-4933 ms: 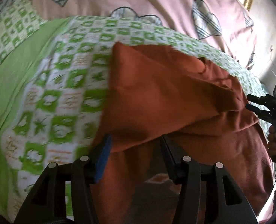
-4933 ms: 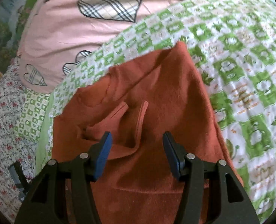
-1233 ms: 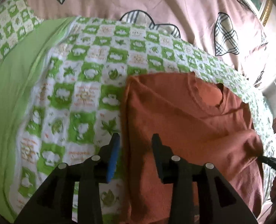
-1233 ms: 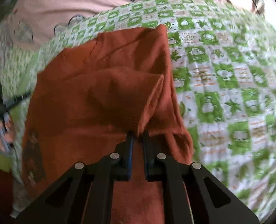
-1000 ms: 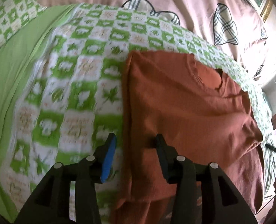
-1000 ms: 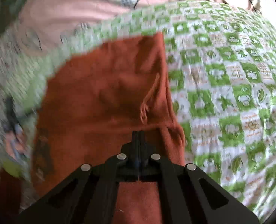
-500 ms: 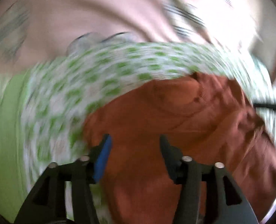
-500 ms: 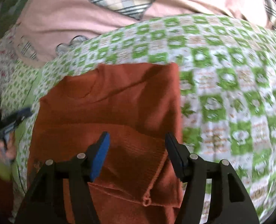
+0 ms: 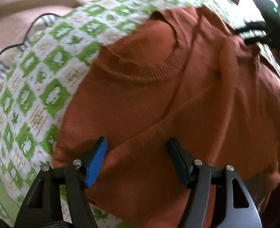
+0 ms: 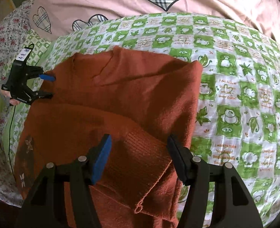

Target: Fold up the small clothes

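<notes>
left wrist cam: steeply down along its fingers, close over sweater [image 9: 178,98] collar end | right wrist cam: down from a little farther back, over folded sleeve cuff, facing pink bedding [image 10: 102,5] | shared: sweater, green checked quilt [image 10: 234,76]; each view catches the other gripper at its edge

My left gripper [image 9: 137,156] points steeply down, its jaws just opening wider and standing apart, gripping nothing. My right gripper [image 10: 139,154] tilts downward too, jaws parted after a quick release, pads pressing nothing. A hand [image 10: 6,95] holds the left tool's grip.
</notes>
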{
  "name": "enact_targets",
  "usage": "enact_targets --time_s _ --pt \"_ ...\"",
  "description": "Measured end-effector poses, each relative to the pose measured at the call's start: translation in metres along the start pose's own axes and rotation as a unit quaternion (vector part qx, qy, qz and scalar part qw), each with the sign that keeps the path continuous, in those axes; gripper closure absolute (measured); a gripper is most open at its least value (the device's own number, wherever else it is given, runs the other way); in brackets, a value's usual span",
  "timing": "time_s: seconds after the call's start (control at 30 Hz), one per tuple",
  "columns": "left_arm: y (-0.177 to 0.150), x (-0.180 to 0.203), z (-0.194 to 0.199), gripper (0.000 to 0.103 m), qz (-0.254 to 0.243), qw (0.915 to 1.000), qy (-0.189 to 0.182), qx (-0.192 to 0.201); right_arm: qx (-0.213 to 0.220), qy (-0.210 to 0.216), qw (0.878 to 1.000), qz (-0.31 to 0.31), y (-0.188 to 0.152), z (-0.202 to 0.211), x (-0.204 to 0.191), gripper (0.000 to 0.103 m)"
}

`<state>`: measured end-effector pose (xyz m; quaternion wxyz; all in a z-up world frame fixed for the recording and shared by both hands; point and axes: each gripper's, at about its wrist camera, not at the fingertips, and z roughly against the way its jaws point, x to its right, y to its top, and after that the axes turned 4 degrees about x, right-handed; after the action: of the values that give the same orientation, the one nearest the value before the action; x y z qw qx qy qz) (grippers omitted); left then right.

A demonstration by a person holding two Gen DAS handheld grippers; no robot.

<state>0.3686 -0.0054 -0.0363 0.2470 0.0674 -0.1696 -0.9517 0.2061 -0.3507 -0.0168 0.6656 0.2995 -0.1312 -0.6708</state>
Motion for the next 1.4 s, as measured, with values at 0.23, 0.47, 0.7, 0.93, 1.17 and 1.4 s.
enact_targets --time_s 0.23,0.47,0.7,0.93,1.17,1.4 --pt "0.001 0.026 0.001 0.098 -0.072 0.9969 0.022 -0.025 0.007 0.001 1.000 -0.005 -0.001 0.001 0.001 0.040" --pt "-0.020 -0.022 0.031 0.099 0.060 0.9937 0.075 0.059 0.048 -0.020 0.999 -0.012 -0.008 0.018 -0.002 0.040" --pt "-0.034 -0.008 0.016 0.096 0.087 0.9882 0.110 0.060 0.033 -0.015 0.998 -0.046 -0.009 0.005 0.002 0.041" --pt "-0.038 0.004 0.012 0.095 0.099 0.9854 0.124 0.061 0.036 -0.014 0.998 -0.056 -0.013 0.009 -0.008 0.099" --pt "-0.027 -0.006 0.007 0.088 0.117 0.9840 0.125 0.049 0.021 -0.037 0.995 -0.089 -0.029 0.018 0.006 0.099" --pt "-0.048 0.016 0.047 0.057 0.142 0.9767 0.145 0.070 0.016 -0.073 0.994 -0.081 -0.032 0.015 0.000 0.099"
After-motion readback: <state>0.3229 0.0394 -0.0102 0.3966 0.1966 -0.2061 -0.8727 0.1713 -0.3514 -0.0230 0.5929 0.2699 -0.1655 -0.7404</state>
